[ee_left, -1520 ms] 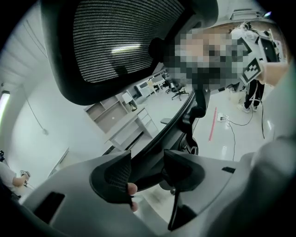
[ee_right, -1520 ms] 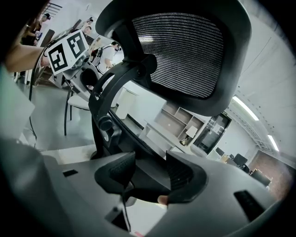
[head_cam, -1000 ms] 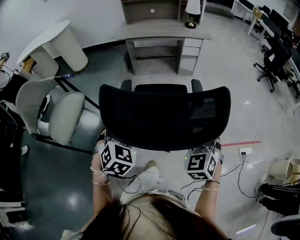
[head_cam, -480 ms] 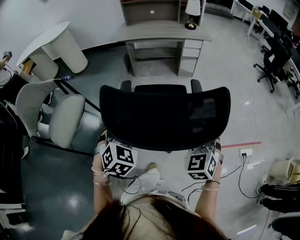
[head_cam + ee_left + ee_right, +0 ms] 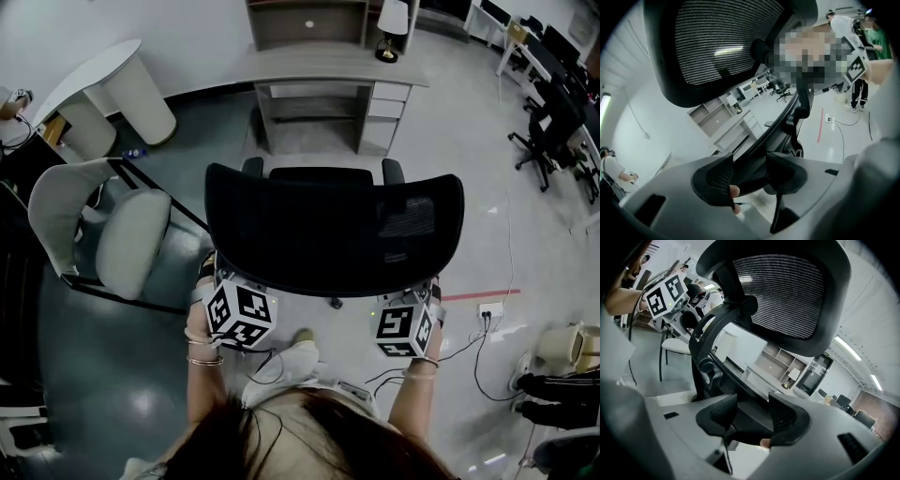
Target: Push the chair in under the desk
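Observation:
A black mesh office chair (image 5: pixel 333 225) stands with its back to me, facing the grey desk (image 5: pixel 328 66) a short way ahead. Both grippers sit at the backrest's lower edge, their jaws tucked under it in the head view. My left gripper (image 5: pixel 236 292) is at the left corner, and my right gripper (image 5: pixel 410 305) is at the right corner. In the left gripper view the left gripper (image 5: pixel 749 176) is shut on the chair's dark frame (image 5: pixel 787 108). In the right gripper view the right gripper (image 5: pixel 753 416) likewise clamps the frame (image 5: pixel 717 333).
A white lounge chair (image 5: pixel 122 234) stands close on the left, with a white round table (image 5: pixel 103 89) behind it. A lamp (image 5: pixel 392 28) stands on the desk. A power strip and cables (image 5: pixel 492 307) lie on the floor at right. Black office chairs (image 5: pixel 553 122) stand far right.
The chair and both grippers have edged slightly forward toward the desk. Both grippers keep the same hold on the backrest.

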Demonstrator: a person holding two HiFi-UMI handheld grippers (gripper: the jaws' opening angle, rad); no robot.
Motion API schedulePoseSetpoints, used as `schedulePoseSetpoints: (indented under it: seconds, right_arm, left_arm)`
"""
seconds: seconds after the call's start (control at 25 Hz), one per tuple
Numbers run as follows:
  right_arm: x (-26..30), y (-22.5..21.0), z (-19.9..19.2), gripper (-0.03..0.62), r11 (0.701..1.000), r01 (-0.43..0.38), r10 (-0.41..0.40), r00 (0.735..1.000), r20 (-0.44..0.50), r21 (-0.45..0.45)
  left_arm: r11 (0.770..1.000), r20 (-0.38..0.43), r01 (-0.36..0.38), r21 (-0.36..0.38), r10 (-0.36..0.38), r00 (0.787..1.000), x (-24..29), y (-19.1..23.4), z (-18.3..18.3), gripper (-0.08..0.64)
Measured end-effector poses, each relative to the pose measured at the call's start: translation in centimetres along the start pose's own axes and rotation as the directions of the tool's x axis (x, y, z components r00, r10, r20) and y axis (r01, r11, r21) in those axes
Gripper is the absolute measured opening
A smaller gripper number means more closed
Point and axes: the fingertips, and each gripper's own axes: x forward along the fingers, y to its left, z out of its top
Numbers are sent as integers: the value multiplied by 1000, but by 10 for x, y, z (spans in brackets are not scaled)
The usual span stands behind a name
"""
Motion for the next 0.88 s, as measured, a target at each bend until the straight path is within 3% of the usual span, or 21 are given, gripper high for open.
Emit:
schedulePoseSetpoints:
  seconds: [0.88]
  right_arm:
    - [59, 3, 29, 206, 999, 27, -27, 999, -18, 21]
  left_arm:
    - [999, 44, -1, 34, 0, 999, 42, 52, -8, 224]
